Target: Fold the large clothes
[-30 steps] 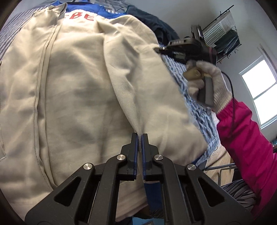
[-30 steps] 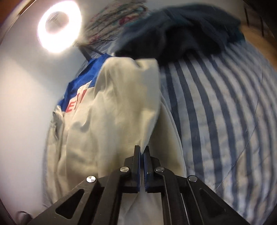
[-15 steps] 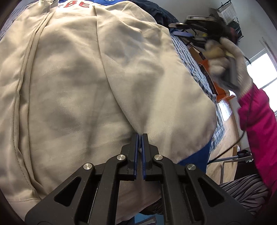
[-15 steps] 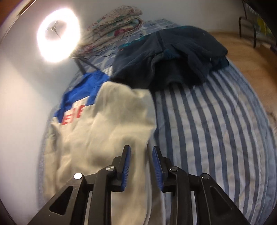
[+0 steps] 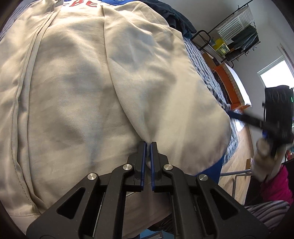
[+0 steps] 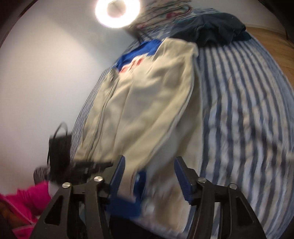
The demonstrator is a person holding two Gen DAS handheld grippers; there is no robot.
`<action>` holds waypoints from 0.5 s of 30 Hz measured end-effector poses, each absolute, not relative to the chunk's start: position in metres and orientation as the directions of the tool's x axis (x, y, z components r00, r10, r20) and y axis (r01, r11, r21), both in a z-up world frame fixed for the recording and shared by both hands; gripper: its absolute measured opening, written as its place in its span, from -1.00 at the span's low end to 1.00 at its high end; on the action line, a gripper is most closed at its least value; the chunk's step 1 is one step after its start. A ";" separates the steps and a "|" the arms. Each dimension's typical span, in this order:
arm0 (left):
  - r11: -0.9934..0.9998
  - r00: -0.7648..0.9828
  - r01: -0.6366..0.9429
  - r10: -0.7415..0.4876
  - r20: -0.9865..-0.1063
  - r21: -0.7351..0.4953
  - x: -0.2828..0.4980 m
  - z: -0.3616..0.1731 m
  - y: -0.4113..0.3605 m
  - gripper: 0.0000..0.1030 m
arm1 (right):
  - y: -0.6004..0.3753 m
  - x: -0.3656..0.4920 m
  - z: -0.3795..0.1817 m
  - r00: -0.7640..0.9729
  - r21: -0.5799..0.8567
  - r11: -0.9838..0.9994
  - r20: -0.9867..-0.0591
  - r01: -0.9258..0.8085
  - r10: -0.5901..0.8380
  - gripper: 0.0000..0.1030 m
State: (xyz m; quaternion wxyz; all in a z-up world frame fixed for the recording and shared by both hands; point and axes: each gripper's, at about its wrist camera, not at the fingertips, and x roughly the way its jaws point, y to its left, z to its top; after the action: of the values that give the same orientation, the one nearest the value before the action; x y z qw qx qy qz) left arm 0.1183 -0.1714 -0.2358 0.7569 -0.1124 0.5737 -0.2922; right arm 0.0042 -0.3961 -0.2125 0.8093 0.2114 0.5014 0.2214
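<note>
Now right tool (image 6: 149,174) off the beige garment (image 5: 95,88), jaws opening, left tool (image 5: 148,156) still clamped.

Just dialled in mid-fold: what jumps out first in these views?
The cream sweatshirt fills the striped bed, one flap folded over its middle. The left tongs are shut on a pinch of it at the near hem; the right tongs are opening, pressing on nothing. A ring light glares at the far wall.

Beyond the right gripper (image 6: 149,176), open striped bedding (image 6: 238,110) lies clear to its right; the cream garment (image 6: 147,103) spreads ahead, a dark clothing heap (image 6: 211,29) farther on, a wall left.
</note>
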 end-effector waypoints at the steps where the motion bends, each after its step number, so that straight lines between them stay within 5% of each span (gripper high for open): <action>1: 0.806 0.173 0.314 -0.568 -0.805 -0.501 0.118 -0.236 -0.172 -0.97 | -0.394 0.000 -0.215 0.394 0.564 0.811 -0.717 -0.156 0.574 0.16; 8: 0.810 0.186 0.302 -0.567 -0.803 -0.502 0.116 -0.234 -0.172 -0.97 | -0.380 0.001 -0.234 0.328 0.660 0.728 -0.656 -0.186 0.680 0.10; 9: 0.809 0.188 0.303 -0.569 -0.800 -0.504 0.115 -0.233 -0.173 -0.97 | -0.379 0.002 -0.238 0.319 0.666 0.724 -0.657 -0.179 0.683 -0.05; 10: 0.806 0.189 0.306 -0.573 -0.798 -0.506 0.113 -0.231 -0.173 -0.97 | -0.378 0.004 -0.241 0.306 0.680 0.712 -0.650 -0.173 0.695 -0.58; 11: 0.803 0.193 0.309 -0.578 -0.793 -0.510 0.111 -0.228 -0.174 -0.97 | -0.378 0.005 -0.242 0.299 0.686 0.711 -0.653 -0.153 0.695 -0.84; 15: 0.776 0.207 0.329 -0.616 -0.760 -0.539 0.103 -0.212 -0.182 -0.97 | -0.391 0.001 -0.222 0.356 0.694 0.713 -0.644 -0.100 0.677 -0.97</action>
State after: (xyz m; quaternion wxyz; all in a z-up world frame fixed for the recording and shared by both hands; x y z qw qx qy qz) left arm 0.1034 -0.1817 -0.2115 0.7658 -0.1304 0.5490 -0.3086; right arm 0.0012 -0.3914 -0.2219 0.7731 0.2832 0.5088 0.2513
